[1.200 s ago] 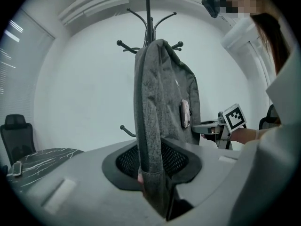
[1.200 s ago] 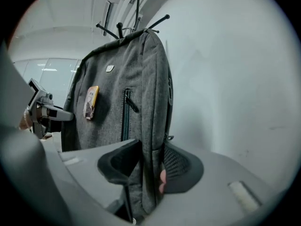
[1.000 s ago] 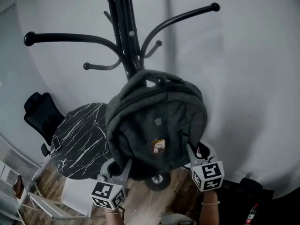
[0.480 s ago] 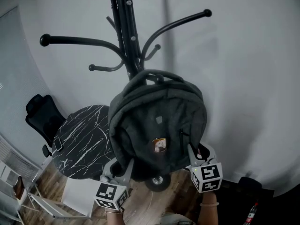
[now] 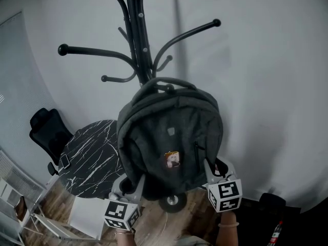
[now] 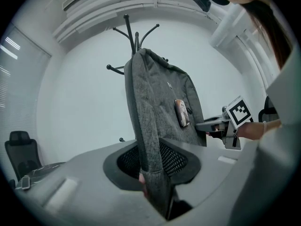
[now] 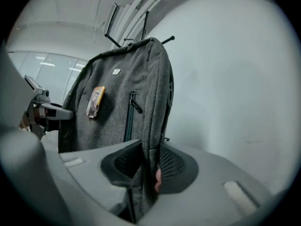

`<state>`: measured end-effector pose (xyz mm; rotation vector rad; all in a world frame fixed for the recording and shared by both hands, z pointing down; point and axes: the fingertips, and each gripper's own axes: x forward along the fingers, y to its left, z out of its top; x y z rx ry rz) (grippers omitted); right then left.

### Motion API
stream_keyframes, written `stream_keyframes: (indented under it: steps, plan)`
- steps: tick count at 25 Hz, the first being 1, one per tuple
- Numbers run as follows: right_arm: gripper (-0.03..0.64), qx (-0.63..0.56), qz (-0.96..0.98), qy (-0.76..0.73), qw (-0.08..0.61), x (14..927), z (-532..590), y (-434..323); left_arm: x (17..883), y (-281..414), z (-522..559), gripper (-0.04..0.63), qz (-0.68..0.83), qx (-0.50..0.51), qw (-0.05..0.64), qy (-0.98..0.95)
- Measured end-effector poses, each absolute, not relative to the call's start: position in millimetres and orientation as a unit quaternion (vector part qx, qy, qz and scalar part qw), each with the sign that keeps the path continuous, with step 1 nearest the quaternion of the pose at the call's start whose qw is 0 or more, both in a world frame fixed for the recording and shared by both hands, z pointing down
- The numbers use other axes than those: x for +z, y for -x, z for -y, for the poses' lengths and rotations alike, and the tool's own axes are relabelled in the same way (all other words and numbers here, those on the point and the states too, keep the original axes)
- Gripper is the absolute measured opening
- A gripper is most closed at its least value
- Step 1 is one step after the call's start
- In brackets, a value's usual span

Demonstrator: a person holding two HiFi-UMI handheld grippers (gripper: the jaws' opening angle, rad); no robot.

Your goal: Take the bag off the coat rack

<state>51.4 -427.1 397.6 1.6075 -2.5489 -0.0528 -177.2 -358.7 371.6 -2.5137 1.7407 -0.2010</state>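
A plain pale wall (image 5: 266, 86) stood behind the black coat rack (image 5: 137, 40) in the head view, with a dark marbled desk (image 5: 87, 158) and a chair (image 5: 46, 132) out beyond my left tool (image 5: 137, 182). The grey bag (image 5: 171, 132) hung between my two tools. Its top handle (image 5: 166, 82) apparently sat looped over a short hook well above them. My right tool (image 5: 209, 167) sat at the bag's other lower edge. From up there I could not read either grip.

The left gripper view settled one. The left tool was nearly closed, its pads pinching the bag's side edge, with the bag rising straight above it. This view also showed a small badge (image 6: 181, 113) on the bag's front, facing the right tool across from it.

In the right gripper view the right tool's jaws had just been closing and were clamped on the opposite edge, just beside the zip (image 7: 130, 112). Neither tool's view showed the handle; only the head view did.

My worry was that pulling towards me before the handle cleared the hook would drag the rack over. Each thin pinch of fabric might also slip under the bag's weight.
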Motion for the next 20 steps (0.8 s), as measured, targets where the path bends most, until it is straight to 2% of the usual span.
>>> stream_keyframes:
  steps: [20]
  plan:
    - [0.092,-0.029,0.828,-0.557,0.056,379,373,-64,353,168,318,0.097,-0.547,-0.057,0.06,0.833]
